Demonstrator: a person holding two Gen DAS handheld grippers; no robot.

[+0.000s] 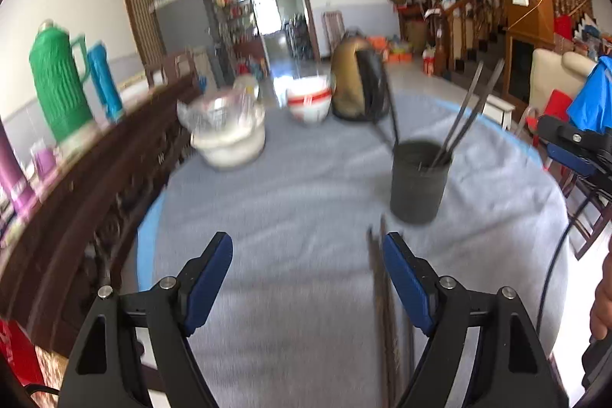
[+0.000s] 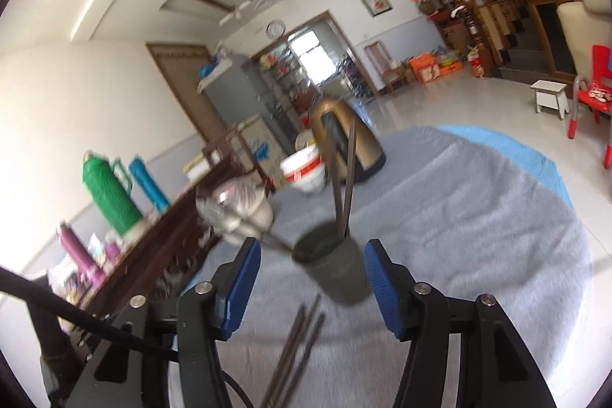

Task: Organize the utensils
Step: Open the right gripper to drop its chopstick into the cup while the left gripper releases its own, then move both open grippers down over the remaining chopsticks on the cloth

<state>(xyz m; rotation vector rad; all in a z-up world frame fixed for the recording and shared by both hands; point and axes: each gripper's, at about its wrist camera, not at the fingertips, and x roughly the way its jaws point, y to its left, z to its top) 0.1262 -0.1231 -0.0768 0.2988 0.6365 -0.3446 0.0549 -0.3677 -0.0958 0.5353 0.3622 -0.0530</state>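
Note:
A dark cup-shaped utensil holder (image 1: 419, 180) stands on the grey cloth with several dark chopsticks (image 1: 464, 111) leaning in it. It also shows in the right wrist view (image 2: 332, 264) with its chopsticks (image 2: 344, 178). More dark chopsticks (image 1: 384, 304) lie flat on the cloth beside my left gripper's right finger; in the right wrist view these loose chopsticks (image 2: 296, 347) lie between the fingers, below them. My left gripper (image 1: 308, 253) is open and empty. My right gripper (image 2: 311, 264) is open and empty, just short of the holder.
A round table with grey cloth (image 1: 290, 201) holds a plastic-covered white bowl (image 1: 229, 136), a red-and-white bowl (image 1: 310, 102) and a gold kettle (image 1: 357, 85). A dark wooden sideboard (image 1: 95, 186) on the left carries green (image 1: 57, 79) and blue (image 1: 105, 83) flasks.

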